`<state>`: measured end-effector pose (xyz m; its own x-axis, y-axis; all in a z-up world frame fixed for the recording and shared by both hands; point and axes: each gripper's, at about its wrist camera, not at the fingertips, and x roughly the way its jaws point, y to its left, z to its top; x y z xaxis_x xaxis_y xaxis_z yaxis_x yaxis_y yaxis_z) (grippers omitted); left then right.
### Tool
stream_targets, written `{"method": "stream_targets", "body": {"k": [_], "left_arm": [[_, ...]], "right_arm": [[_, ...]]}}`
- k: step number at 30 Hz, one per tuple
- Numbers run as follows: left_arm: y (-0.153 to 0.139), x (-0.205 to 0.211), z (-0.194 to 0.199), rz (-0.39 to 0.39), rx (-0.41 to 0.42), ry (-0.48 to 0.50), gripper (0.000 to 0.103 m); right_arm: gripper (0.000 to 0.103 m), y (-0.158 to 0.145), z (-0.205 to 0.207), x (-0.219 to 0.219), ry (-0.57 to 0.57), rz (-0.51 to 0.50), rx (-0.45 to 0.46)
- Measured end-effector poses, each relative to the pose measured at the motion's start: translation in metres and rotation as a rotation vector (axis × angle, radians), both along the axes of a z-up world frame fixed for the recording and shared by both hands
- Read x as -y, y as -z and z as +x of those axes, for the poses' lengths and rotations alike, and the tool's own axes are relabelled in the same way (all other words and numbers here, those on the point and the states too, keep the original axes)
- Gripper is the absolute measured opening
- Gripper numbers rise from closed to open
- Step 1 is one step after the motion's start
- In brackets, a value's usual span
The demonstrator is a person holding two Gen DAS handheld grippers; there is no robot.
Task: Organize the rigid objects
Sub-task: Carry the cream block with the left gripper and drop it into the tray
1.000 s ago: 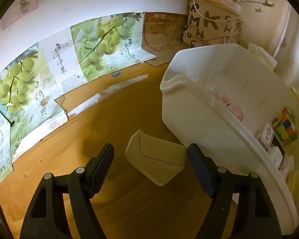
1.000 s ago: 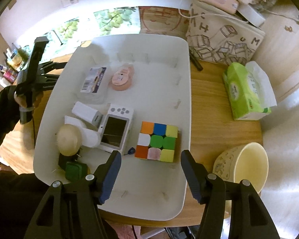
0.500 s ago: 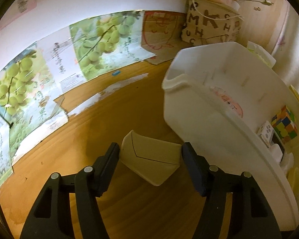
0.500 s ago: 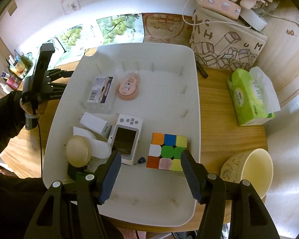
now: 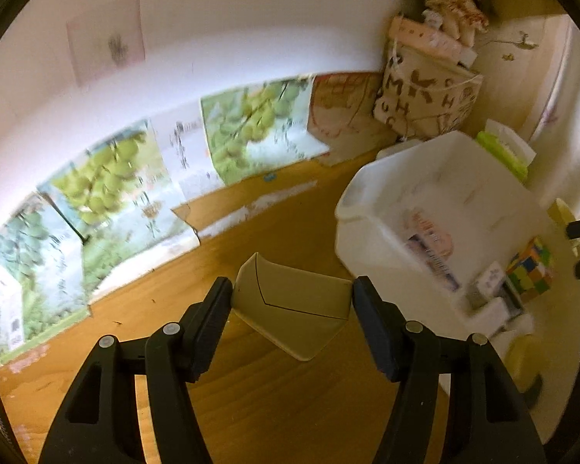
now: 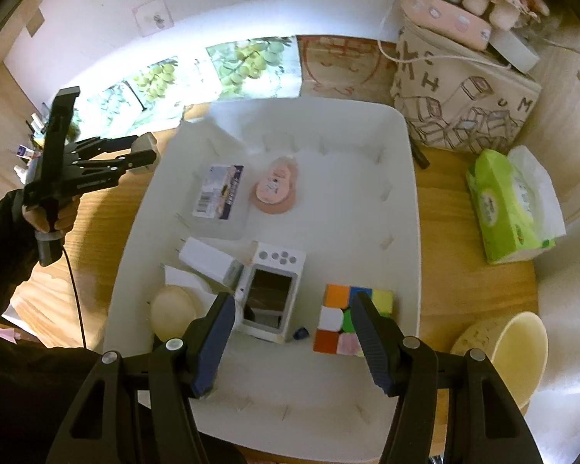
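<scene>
Left claw (image 5: 292, 301): you're gripping the beige box (image 5: 290, 309), off the bench (image 5: 251, 406).
Right claw (image 6: 294, 321): yours gapes empty above the tray (image 6: 402, 232).

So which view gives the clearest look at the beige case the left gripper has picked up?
The left wrist view: the beige case fills the middle, clamped between the left gripper pads, its flap seam visible. The right wrist view shows it only small and far off, beside the white tray.
</scene>
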<state>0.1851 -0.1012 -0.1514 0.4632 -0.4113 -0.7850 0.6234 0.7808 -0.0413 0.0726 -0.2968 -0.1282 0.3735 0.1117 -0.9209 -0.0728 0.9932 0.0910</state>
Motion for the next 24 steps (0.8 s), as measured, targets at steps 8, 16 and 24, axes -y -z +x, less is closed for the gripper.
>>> {"method": "stream_targets", "body": {"k": [8, 16, 24], "left_arm": [[-0.043, 0.032, -0.043, -0.025, 0.012, 0.011, 0.068], [-0.040, 0.080, -0.083, 0.068, -0.067, -0.016, 0.068], [-0.031, 0.107, -0.100, 0.090, -0.213, -0.083, 0.068]], "right_arm": [[0.063, -0.003, 0.001, -0.015, -0.006, 0.002, 0.073], [0.070, -0.004, -0.011, -0.022, -0.023, 0.022, 0.117], [0.078, 0.000, -0.024, -0.015, 0.055, 0.049, 0.120]]}}
